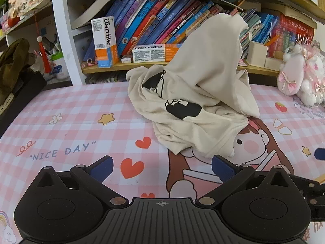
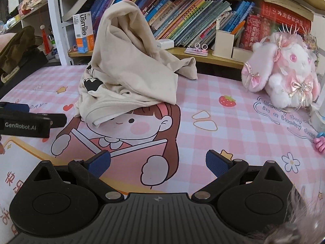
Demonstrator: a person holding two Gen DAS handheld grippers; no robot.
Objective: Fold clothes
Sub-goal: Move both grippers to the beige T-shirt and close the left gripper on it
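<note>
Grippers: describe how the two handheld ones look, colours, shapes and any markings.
Both match: the left gripper and right gripper each have a black ribbed body with a small crosshair mark, two rounded black housings with silver rivets, and angled black fingers tipped with textured blue pads. The left gripper's side reads "GenRobot.AI" in the right wrist view.

Both grippers are black — ribbed housings, round pivot discs, silver screws — with blue textured fingers (image 1: 102,167); one reads "GenRobot.AI".

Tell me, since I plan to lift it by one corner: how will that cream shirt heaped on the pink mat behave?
The cream shirt is probably floppy: it lies in soft, slumped folds. Its peak would likely collapse and the rest hang and trail. It looks thin, so probably light.
</note>
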